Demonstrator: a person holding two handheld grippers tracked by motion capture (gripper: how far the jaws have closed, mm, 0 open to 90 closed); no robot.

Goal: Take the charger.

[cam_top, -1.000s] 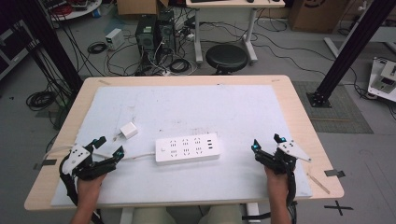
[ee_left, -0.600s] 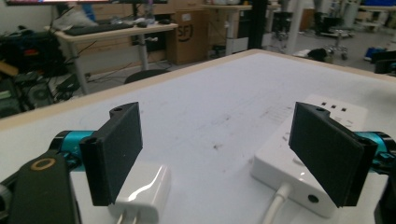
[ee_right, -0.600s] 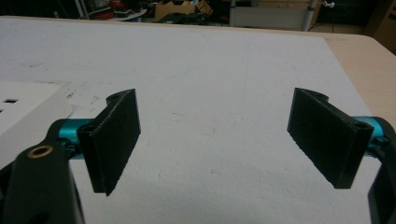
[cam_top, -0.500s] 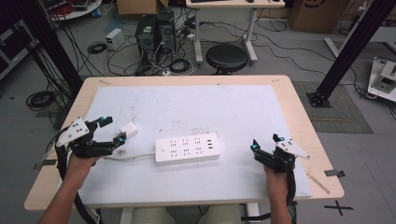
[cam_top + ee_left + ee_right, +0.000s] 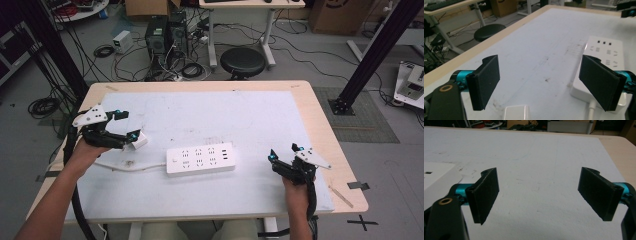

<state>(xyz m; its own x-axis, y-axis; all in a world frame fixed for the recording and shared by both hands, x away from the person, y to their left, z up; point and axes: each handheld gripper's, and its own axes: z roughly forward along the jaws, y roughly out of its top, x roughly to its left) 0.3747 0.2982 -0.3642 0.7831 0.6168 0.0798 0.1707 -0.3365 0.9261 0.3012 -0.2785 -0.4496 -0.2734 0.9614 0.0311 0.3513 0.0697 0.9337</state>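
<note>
**Now close in on the white adapter cube**

Carefully bring your left hand-held gripper (image 5: 127,134) down so the small white square plastic adapter cube (image 5: 139,141) sits midway between its jaws, which stand wide apart with nothing in them. In the left gripper view the cube (image 5: 515,113) lies low at 6 o'clock, between the jaw tips, so you likely need to push forward a little before you squeeze. Take it by two flat opposite faces, keeping the jaws square to them, or it may twist out. The white rectangular plastic power strip (image 5: 200,159) lies just to the cube's 4 o'clock, its white cable (image 5: 125,166) running out at 9 o'clock; keep off that cable.

Your right hand-held gripper (image 5: 281,158) rests at the strip's 3 o'clock, well apart from it, jaws likewise spread and empty.

The pale-wood-edged counter (image 5: 320,120) carries a scuffed white mat (image 5: 225,115). Beyond it, at 12 o'clock, a round black stool (image 5: 243,61) stands among tangled floor cables.
</note>
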